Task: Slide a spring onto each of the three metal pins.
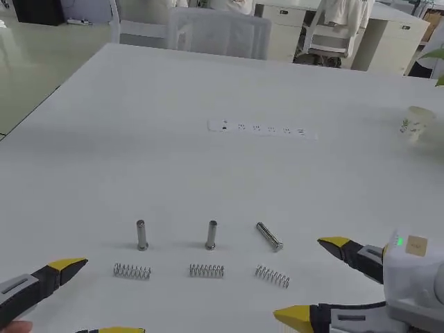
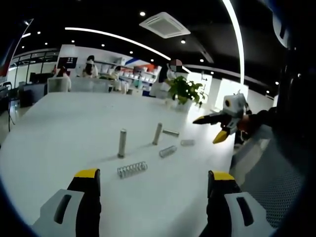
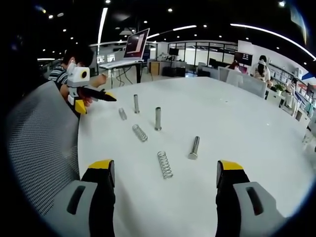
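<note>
Nothing's on a pin yet, so it comes down to which spring sits in front of which fingers. The right gripper [image 1: 312, 279] comes in from the right with its fingers wide apart and empty; the right spring [image 1: 272, 276] lies just ahead of the tips. In the right gripper view that spring runs lengthwise away from us, pretty much centred between the two fingers, so we reckon closing across its coils is the easy grab. The left gripper [image 1: 94, 298] is just as wide and empty at the bottom-left; the left spring [image 1: 132, 271] is just ahead of it, lying more crosswise to its fingers in the left gripper view. The middle spring [image 1: 207, 270] sits between the other two, no nearer one hand than the other.

All three springs are small bright wire coils lying flat in a row on the white surface [image 1: 208, 173], each just in front of its own pin. The left pin [image 1: 141, 235] and middle pin [image 1: 211, 235] stand upright; the right pin [image 1: 269, 236] lies on its side at an angle, so we guess it needs holding or standing up first.
</note>
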Motion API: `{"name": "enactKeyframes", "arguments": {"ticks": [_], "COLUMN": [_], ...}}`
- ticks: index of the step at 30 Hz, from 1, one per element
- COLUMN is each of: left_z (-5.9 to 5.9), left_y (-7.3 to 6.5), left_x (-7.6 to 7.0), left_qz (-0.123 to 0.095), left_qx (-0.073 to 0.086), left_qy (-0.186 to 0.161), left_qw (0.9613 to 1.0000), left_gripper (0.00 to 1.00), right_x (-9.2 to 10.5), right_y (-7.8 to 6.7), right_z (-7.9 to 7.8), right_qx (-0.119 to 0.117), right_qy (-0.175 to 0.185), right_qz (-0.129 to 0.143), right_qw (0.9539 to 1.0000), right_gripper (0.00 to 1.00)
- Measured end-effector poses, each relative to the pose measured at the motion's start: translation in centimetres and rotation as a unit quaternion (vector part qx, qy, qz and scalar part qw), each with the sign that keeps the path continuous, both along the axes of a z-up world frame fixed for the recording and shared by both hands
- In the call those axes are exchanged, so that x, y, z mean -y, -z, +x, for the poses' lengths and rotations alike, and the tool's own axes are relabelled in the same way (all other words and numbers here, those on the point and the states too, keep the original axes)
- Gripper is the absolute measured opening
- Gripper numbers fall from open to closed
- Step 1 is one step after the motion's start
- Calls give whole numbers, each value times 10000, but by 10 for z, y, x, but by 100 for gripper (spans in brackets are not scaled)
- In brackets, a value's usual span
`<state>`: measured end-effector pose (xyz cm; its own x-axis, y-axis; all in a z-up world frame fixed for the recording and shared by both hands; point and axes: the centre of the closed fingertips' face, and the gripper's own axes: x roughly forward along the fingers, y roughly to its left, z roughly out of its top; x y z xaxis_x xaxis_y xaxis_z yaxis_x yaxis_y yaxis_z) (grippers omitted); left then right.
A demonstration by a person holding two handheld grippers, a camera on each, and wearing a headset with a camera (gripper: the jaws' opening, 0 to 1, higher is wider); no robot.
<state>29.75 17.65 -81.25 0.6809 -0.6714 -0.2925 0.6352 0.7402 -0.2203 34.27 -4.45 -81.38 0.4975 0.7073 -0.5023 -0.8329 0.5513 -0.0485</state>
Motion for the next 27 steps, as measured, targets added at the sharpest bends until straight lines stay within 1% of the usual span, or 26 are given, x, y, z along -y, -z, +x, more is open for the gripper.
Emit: {"name": "enactKeyframes", "arguments": {"ticks": [9,12,27], "left_z": [1,1,0], "left_y": [-1,-1,-1], "left_x": [0,0,-3], "left_qz": [-2,-11,-19], "left_qx": [16,22,24], "left_qy": [12,17,-32], "left_qw": [10000,10000,10000], "left_gripper": [86,86,86], "right_x": [3,2,-10], "right_y": [-5,-10,-21], "right_z": [6,11,34], "right_qx": [60,104,290], "right_qy": [40,59,-124], "right_qz": [-39,-34,-233], "right_qw": [10000,9999,9992], "right_gripper": [84,84,82]}}
